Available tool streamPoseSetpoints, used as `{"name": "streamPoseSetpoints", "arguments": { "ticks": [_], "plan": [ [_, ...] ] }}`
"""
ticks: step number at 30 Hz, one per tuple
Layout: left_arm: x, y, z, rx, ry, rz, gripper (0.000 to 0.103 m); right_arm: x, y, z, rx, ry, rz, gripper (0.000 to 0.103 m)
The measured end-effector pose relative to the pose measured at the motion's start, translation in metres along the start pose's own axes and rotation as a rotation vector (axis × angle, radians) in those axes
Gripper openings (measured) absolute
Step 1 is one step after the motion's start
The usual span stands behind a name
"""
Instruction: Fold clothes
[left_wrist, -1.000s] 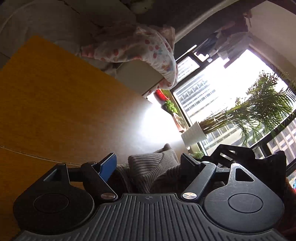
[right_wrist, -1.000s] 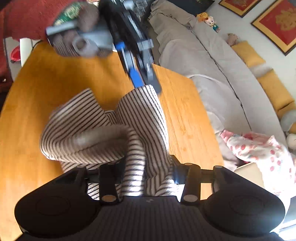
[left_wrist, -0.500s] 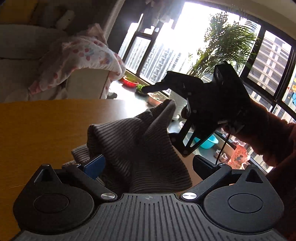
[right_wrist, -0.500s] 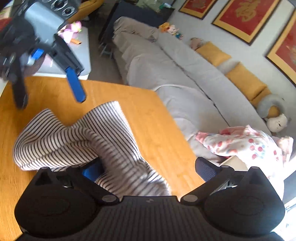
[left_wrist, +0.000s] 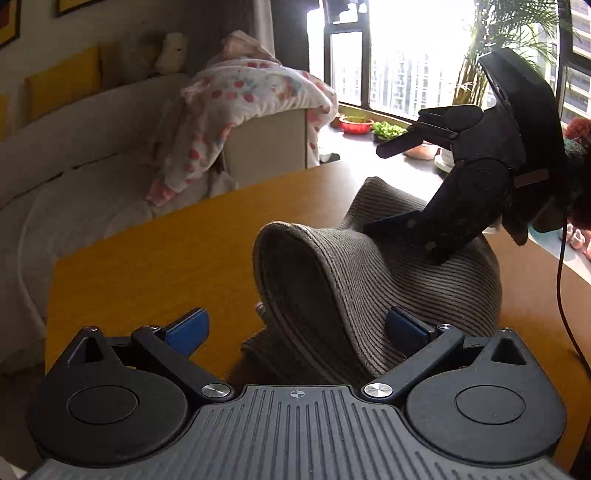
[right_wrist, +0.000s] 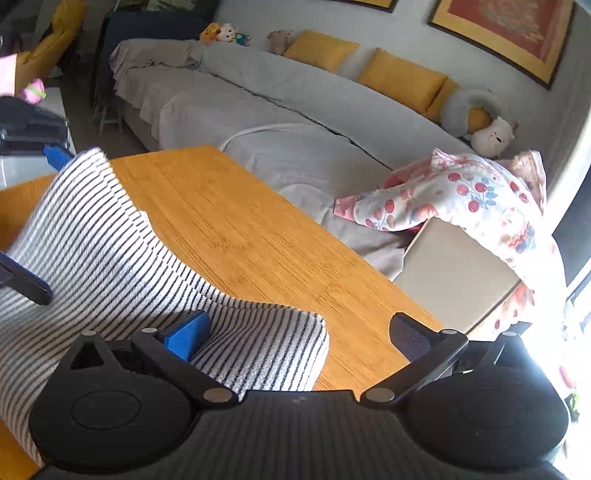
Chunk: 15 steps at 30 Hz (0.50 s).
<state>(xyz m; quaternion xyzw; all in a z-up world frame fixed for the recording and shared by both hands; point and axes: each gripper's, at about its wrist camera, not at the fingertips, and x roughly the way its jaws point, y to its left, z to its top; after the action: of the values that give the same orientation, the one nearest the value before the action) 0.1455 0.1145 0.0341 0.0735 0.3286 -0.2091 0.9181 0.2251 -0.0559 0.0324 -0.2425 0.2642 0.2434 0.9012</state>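
On wooden table (right_wrist: 258, 236), striped garment (right_wrist: 103, 258) rumpled, both hand-held grippers, left (left_wrist: 295, 328) & right (right_wrist: 299, 332), just spread wide (nothing pinched).

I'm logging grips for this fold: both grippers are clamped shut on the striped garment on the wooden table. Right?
Not quite. Both grippers stand open, their jaws having just been opening. In the left wrist view the left gripper has the striped garment between its spread fingers, unpinched; in the right wrist view the right gripper is just as wide. The garment does lie on the wooden table.
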Motion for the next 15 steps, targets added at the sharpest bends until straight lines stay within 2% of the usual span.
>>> {"name": "streamPoseSetpoints", "arguments": {
  "ticks": [2,6,7,10,13,15],
  "plan": [
    [-0.004,0.011,0.001,-0.047,-0.009,-0.004,0.103,-0.021,-0.006,-0.004,0.054,-0.042,-0.004,0.103],
    [-0.029,0.016,0.01,-0.035,-0.081,0.073,0.103,-0.049,-0.024,-0.014,0.203,-0.096,-0.047,0.103],
    [-0.036,0.014,0.015,-0.026,-0.108,0.063,0.103,-0.051,-0.028,-0.017,0.24,-0.094,-0.052,0.103],
    [-0.048,0.001,0.028,0.015,-0.178,-0.073,0.103,-0.039,-0.036,-0.02,0.311,-0.048,-0.054,0.103],
    [-0.045,-0.016,0.038,0.074,-0.201,-0.237,0.103,-0.013,-0.02,-0.027,0.231,0.048,-0.129,0.103],
    [-0.022,-0.023,0.035,0.093,-0.143,-0.26,0.103,0.002,-0.006,-0.034,0.164,0.087,-0.185,0.103]
  ]
}}
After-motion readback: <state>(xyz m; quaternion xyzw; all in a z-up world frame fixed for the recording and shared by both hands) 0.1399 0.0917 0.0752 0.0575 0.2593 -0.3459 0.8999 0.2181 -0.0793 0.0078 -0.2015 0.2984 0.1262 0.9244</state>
